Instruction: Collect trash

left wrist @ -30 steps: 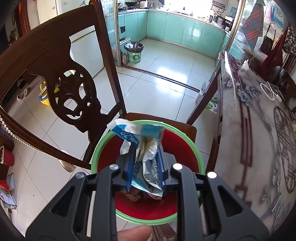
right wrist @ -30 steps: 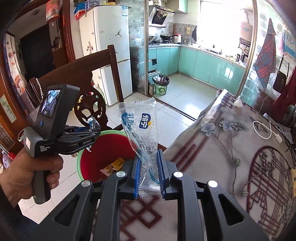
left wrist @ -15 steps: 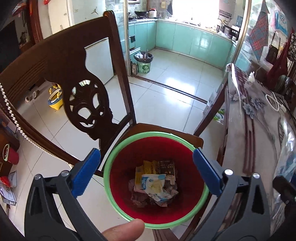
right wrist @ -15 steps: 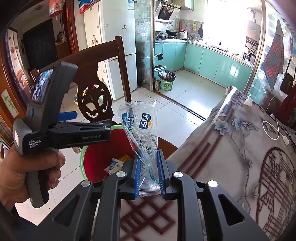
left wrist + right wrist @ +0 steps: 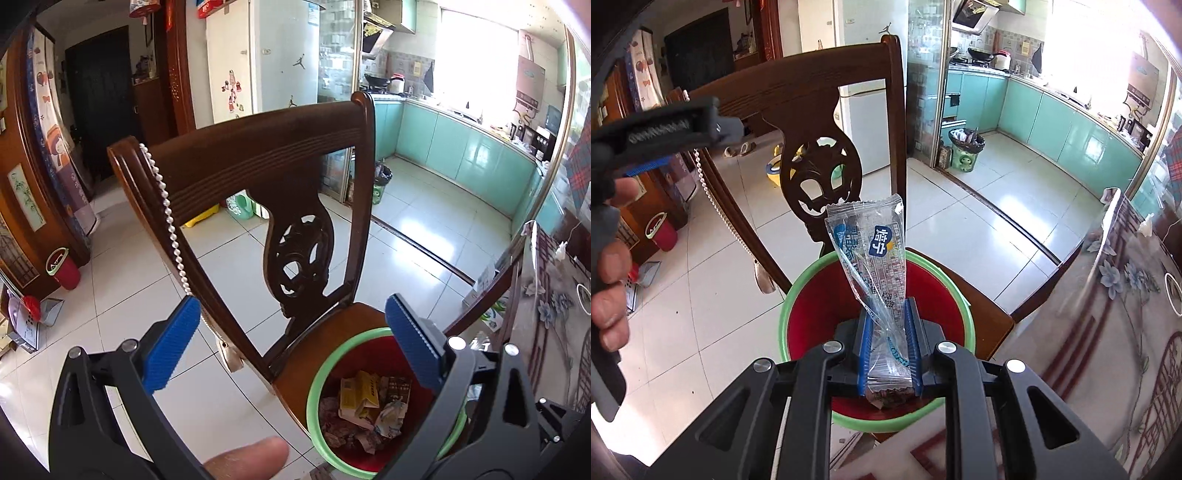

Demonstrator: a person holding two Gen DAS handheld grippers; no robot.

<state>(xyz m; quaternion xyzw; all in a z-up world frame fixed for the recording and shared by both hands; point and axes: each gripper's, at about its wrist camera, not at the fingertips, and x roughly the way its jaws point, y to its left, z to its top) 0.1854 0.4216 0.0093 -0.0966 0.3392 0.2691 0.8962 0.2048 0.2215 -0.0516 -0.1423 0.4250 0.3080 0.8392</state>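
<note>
Trash, i.e. a clear plastic wrapper (image 5: 877, 266) w/ blue print, is pinched at its lower end between the blue pads (image 5: 863, 341) of the right gripper (image 5: 888, 345), which is clenched on it; the wrapper stands upright, leaning a bit, directly above the mouth of the red bin (image 5: 809, 325). The bin, green-rimmed, is set on the seat of a dark wooden chair (image 5: 258, 155), just beside the table (image 5: 1115, 332) edge. Inside the bin, crumpled paper and a yellow packet (image 5: 360, 393) are seen at the bottom, so collection is judged partly done. The left gripper (image 5: 291, 347) is spread wide and holds nothing; it is held off to the chair-back side of the bin, w/ only one finger overlapping the rim in its own view. The drop looks ready: release over the opening is prob. all that is needed. Risks: the film is light and may cling to a pad when the jaws are parted, so it may hang instead of falling. It is also tall relative to the bin mouth, and if it is let go while tilted toward the chair back it could catch the rim and slide onto the seat or floor. The bin is perched near the seat's front, so a knock from either gripper could tip it. A bead string (image 5: 168, 221) draped on the chair back is well apart from the drop path.
</note>
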